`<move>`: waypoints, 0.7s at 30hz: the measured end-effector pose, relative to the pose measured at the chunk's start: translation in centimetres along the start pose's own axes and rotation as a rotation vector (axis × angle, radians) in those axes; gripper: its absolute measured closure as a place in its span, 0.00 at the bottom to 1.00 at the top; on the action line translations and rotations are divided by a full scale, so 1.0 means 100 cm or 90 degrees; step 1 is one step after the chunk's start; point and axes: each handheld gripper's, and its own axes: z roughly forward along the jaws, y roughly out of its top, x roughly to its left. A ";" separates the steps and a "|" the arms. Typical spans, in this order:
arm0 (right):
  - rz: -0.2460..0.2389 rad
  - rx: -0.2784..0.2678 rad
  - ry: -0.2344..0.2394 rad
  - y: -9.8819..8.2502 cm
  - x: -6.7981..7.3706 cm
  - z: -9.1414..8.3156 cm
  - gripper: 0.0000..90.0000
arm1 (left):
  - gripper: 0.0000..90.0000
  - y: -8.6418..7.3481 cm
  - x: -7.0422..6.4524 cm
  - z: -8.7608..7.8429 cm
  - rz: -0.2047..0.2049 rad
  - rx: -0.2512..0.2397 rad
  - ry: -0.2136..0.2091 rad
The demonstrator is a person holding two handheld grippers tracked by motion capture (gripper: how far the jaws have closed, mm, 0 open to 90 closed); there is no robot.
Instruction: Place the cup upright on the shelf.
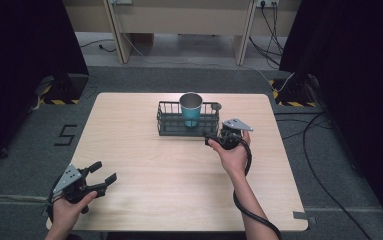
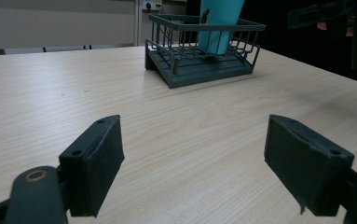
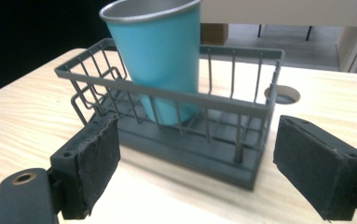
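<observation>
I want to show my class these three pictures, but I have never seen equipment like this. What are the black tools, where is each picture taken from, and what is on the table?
A person sits at a wooden table and holds a hand-operated gripper in each hand; there is no robot arm. The high view looks down from above: the left gripper is near the table's front corner, the right gripper is beside a dark wire basket. The other two pictures come from cameras riding on the grippers, looking out between their black padded jaws. In both, the jaws stand wide apart and hold nothing. A turquoise metal cup stands in the basket, leaning a little. A round hole shows in the tabletop behind the basket.
</observation>
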 end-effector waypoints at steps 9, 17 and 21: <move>-0.008 -0.001 -0.007 -0.010 -0.005 -0.019 0.17 | 0.21 0.000 0.000 0.000 0.000 0.001 0.001; -0.014 -0.004 -0.015 -0.017 -0.009 -0.035 0.17 | 0.21 0.000 0.000 0.000 0.001 0.002 0.001; -0.015 -0.011 -0.017 -0.022 -0.011 -0.045 0.17 | 0.21 0.000 0.000 0.000 0.002 0.002 0.002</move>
